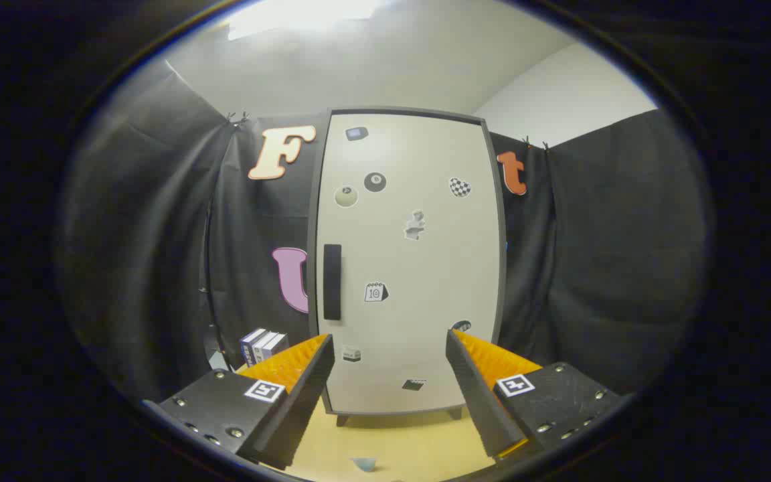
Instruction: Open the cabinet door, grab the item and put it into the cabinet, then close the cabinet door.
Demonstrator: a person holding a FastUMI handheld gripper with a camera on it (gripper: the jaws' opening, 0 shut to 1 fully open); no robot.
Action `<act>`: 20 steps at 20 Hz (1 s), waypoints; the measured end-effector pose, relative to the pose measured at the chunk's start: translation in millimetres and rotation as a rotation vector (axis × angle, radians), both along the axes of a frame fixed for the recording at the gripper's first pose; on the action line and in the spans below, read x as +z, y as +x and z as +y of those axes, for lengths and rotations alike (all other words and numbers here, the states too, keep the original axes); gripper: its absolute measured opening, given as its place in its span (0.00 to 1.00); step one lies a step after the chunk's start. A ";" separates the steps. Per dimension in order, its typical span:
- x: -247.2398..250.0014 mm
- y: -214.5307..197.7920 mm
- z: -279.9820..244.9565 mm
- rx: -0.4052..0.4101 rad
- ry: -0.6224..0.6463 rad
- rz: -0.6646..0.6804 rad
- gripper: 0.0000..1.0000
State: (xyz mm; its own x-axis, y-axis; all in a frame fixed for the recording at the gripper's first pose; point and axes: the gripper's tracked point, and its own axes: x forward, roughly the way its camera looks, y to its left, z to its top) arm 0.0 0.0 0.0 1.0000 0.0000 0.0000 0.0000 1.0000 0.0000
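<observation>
We count 1 cabinet w/ 1 door, shut, 1 dark handle on its left edge and approx 8 small stickers across the front; 2 small boxes stand on the bench just left of the cabinet, beyond the left finger. Our claw is spread wide, holding and touching nothing, w/ the cabinet's lower front showing between the fingers.

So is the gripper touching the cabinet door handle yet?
Apart. In the gripper view the open gripper holds nothing, and the black handle sits on the closed door beyond the fingers.
</observation>
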 end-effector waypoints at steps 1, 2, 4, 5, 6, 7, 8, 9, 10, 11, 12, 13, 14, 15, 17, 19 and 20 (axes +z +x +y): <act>-1.4 1.7 -3.5 -0.007 0.006 0.006 0.99; -1.4 2.3 -5.4 -0.014 0.011 0.012 0.99; -3.2 5.0 -7.5 -0.026 0.021 0.022 0.99; -3.8 6.6 -7.0 -0.025 0.024 0.024 0.99; -2.7 7.6 -7.0 -0.026 0.023 0.024 0.99; -3.4 8.0 -5.6 -0.022 0.023 0.027 0.99; -4.4 8.4 -5.1 -0.021 0.021 0.029 0.99; -4.8 9.3 -5.0 -0.020 0.018 0.028 0.99; -3.7 9.6 -5.2 -0.019 0.016 0.028 0.99; -4.6 11.0 -3.7 -0.017 0.017 0.030 0.99; -5.2 11.9 -3.5 -0.015 0.018 0.033 0.99; -6.2 12.5 -4.4 -0.013 0.017 0.037 0.99; -6.7 13.4 -5.3 -0.012 0.015 0.040 0.99; -6.6 14.2 -7.0 -0.013 0.014 0.041 0.99; -6.3 17.6 -7.2 -0.014 0.013 0.040 0.99; -5.3 22.3 -2.1 0.001 0.022 0.042 0.99; -4.9 25.9 1.6 0.010 0.026 0.043 0.99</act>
